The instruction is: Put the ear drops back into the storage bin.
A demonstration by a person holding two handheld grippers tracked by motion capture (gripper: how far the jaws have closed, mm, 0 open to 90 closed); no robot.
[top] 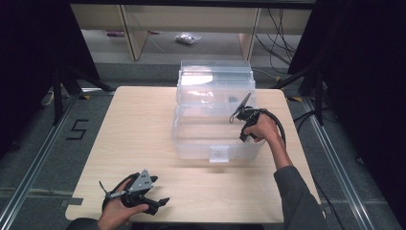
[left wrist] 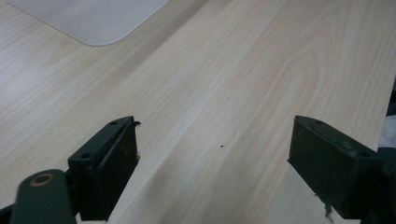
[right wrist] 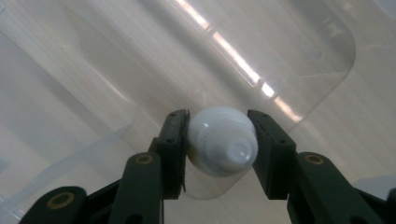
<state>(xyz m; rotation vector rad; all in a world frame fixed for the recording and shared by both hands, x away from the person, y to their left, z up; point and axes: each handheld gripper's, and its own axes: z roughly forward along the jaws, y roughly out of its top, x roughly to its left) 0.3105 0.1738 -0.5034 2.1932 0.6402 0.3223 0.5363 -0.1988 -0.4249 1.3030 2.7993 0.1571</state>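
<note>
So I'm watching the high view and the right gripper [top: 245, 125] is hanging over the right rim of the clear plastic bin [top: 191, 139], which is sitting mid-table, roughly 12 o'clock from where the person is standing. From up there I can't tell what it's carrying; the hand is covering the business end.

The right gripper view is sorting that out. The right gripper [right wrist: 222, 140] is clamping a small white bottle [right wrist: 219, 137] between its 2 jaws, cap end pointing back at the camera, pads pressing on both sides of it. Behind it I'm seeing the bin's clear floor [right wrist: 116, 60] with light streaks glaring off it, so the bottle is hovering inside or just above the bin, not resting on the bottom as far as I can tell.

The left gripper [top: 158, 203] is parked down at about 7 o'clock on the wooden table [top: 139, 120], near the front edge, held in the left hand [top: 117, 213]. The high view is too small for the jaw gap, but the left gripper view is showing the left gripper [left wrist: 215, 158] spread wide with bare wood between the jaws. That view is also catching a rounded clear plastic corner [left wrist: 93, 21] at its 11 o'clock, lying flat on the table.
</note>
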